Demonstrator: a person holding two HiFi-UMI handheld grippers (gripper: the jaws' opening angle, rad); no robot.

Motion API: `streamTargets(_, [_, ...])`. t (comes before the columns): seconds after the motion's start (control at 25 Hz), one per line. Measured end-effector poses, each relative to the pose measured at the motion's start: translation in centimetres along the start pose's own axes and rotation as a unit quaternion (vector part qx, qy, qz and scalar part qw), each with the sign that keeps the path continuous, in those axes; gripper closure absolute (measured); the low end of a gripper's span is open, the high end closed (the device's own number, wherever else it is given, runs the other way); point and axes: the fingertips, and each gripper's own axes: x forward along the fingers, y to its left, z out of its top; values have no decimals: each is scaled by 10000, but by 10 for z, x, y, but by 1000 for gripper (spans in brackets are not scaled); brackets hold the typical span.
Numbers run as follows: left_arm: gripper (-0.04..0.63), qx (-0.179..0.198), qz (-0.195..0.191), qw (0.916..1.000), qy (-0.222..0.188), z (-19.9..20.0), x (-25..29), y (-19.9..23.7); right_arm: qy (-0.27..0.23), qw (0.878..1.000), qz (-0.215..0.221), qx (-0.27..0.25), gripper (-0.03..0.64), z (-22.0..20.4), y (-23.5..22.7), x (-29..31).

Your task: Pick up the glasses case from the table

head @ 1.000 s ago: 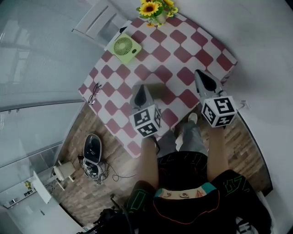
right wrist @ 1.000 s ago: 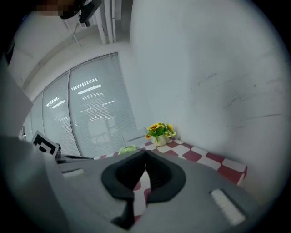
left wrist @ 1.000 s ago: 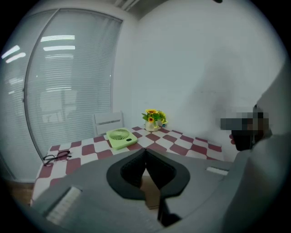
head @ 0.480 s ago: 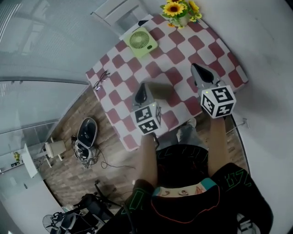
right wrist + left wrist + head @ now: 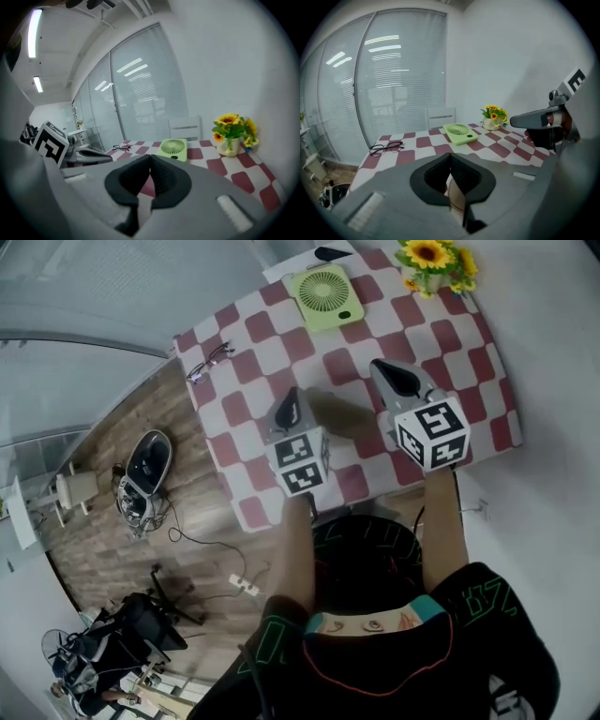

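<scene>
Below me, one red-and-white checkered bench [image 5: 441, 343] fills the head view. My two grippers hover over its near half, the left gripper [image 5: 291, 399] and the right gripper [image 5: 392, 376], each with its fingers closed on nothing. One green fan [image 5: 324, 294] lies flat near the far edge. One pot of sunflowers [image 5: 431, 261] stands at the far right corner, and one pair of spectacles [image 5: 208, 362] lies by the left edge. One dark oval thing, which I take for the glasses case [image 5: 333, 253], lies just behind the fan.
</scene>
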Motion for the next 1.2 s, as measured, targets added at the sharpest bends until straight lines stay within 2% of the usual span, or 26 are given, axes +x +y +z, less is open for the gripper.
streamTargets(0.16, [588,-391,238,9988,171,-19,11,27,562,9968,469,-321,612,-14,20,36])
streamTargets(0.32, [588,-840,465,9943,455,-50,11,48,1179,9862,986,-612,612,-33,45,61])
streamTargets(0.4, [588,-956,535,9927,506,-58,13,57,1563,9760,1328,-732,495,-45,61,71])
streamTargets(0.56, [588,-1180,607,9899,493,-64,12,67,2385,9451,2016,-959,379,-71,93,78])
streamTargets(0.72, [588,-1340,645,9878,454,-67,13,73,3020,9155,2477,-963,288,-92,112,79])
streamTargets(0.84, [588,-1422,673,9865,445,-71,9,78,3507,8943,2578,-1042,236,-111,118,78])
streamTargets(1.0, [588,-1474,702,9856,435,-76,4,84,4099,8694,2448,-1269,212,-135,117,75])
streamTargets(1.08, [588,-1491,703,9853,447,-79,1,85,4222,8649,2347,-1365,212,-143,116,75])
streamTargets(1.2, [588,-1512,684,9851,445,-82,-1,85,4235,8656,2184,-1540,212,-145,116,77])
